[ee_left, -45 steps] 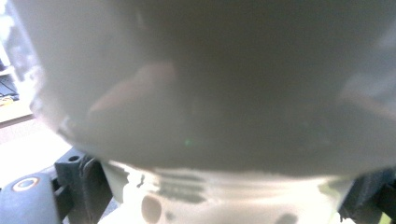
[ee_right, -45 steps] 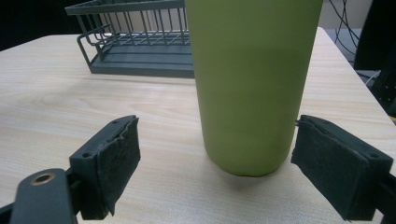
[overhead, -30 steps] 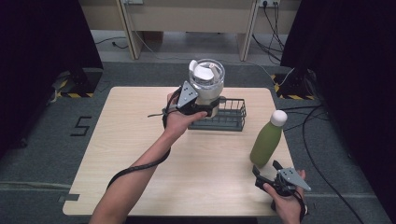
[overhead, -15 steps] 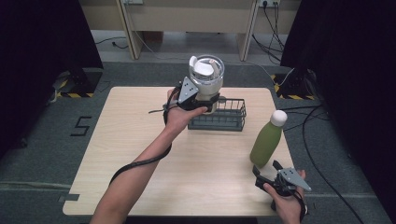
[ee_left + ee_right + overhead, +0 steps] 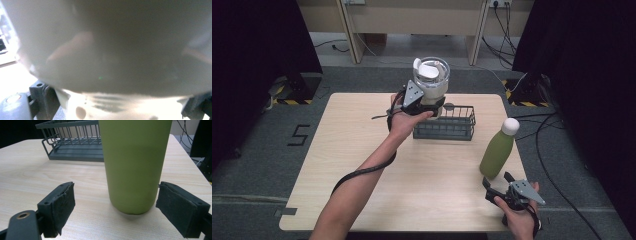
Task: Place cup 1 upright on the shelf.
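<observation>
Left tongs (image 5: 428,103) grip a lidded tumbler (image 5: 431,82), held above the wire basket's (image 5: 447,127) left end; right tongs (image 5: 498,187) rest open, a green bottle (image 5: 498,150) just ahead

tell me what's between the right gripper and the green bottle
Only bare tabletop: in the right gripper view, the right gripper has open jaws just short of the green bottle.

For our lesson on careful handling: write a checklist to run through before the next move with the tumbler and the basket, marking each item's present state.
1. Left gripper clamped on the tumbler: ok.
2. Tumbler upright, lid on: ok.
3. Tumbler above the basket's left end: ok.
4. Room in the basket: ok.
5. Bottle standing apart from the basket: ok.
6. Right gripper open, pads off the bottle: ok.
</observation>
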Motion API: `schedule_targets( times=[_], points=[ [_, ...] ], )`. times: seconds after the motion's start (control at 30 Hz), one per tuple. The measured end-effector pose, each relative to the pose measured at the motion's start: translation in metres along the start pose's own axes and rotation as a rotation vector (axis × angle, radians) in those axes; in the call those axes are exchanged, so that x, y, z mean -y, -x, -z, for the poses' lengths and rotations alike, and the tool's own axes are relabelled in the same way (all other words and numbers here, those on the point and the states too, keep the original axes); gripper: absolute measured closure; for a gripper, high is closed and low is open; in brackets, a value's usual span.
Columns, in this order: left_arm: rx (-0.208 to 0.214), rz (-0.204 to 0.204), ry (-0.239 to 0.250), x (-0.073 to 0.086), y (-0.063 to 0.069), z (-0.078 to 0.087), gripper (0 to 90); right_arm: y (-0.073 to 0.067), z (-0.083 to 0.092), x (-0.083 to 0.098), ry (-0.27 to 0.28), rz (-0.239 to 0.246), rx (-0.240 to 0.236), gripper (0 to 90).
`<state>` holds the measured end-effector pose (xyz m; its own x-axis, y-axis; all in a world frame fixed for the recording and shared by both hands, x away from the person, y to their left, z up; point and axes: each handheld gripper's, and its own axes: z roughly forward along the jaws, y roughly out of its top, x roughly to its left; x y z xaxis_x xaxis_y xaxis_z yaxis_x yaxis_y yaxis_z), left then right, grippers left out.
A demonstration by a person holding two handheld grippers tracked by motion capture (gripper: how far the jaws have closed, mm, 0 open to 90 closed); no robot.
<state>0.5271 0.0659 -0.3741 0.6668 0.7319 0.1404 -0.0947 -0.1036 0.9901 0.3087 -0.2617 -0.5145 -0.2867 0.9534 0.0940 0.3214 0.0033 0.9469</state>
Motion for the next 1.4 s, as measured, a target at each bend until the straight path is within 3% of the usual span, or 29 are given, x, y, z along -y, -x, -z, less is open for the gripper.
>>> schedule_targets(
  times=[1.4],
  points=[
    [-0.044, 0.011, -0.071, 0.028, -0.013, -0.027, 9.9, 0.0, -0.001, 0.002, -0.006, -0.002, -0.009, 14.9]
  ],
)
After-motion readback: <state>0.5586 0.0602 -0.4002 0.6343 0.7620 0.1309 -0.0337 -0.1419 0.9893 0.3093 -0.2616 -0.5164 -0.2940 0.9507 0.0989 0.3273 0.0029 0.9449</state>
